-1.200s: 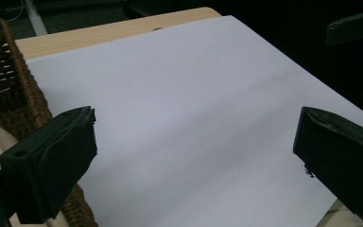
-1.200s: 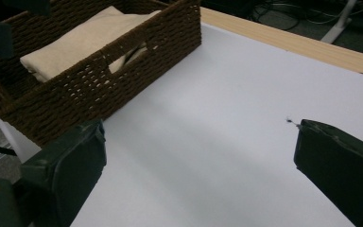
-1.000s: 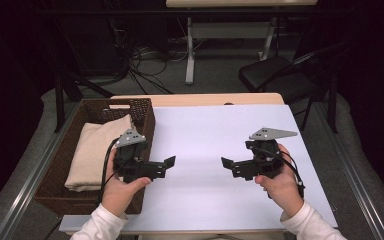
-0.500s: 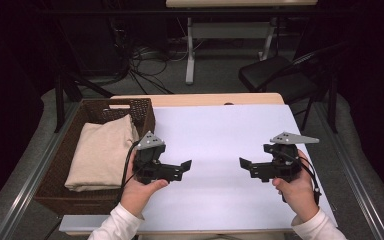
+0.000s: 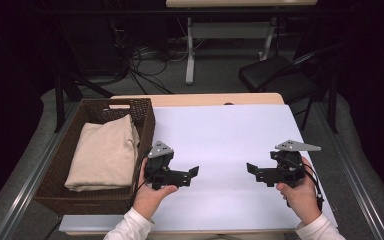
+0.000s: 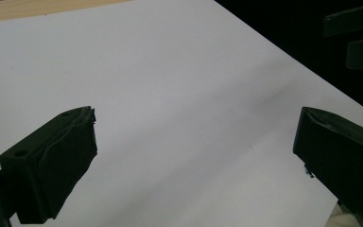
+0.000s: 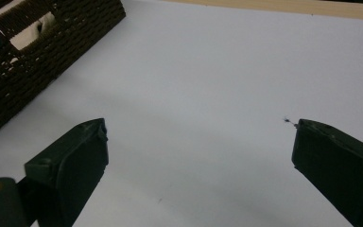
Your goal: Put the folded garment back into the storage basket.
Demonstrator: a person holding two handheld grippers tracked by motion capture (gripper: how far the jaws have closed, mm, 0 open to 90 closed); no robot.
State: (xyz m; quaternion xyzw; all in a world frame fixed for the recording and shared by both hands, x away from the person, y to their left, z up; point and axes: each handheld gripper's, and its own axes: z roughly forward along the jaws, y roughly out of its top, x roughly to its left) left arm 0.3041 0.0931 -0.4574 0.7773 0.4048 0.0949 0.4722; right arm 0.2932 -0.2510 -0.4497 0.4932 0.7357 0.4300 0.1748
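A person holds two black grippers low over a white table sheet. My left gripper is near the front left, just right of a brown wicker basket, and points right with its jaws wide apart and nothing between them. My right gripper is at the front right, points left toward the other, and is open and empty too. A folded beige cloth lies inside the basket. In the right gripper view the basket is at the upper left.
The wooden table edge shows behind the white sheet. Beyond the table are a dark chair, a desk leg and cables on the floor. White sheet lies between the two grippers.
Both hands have drawn back toward the front edge of the table. The left gripper has moved right, away from the basket; the right gripper has moved right and nearer. Both stay open.
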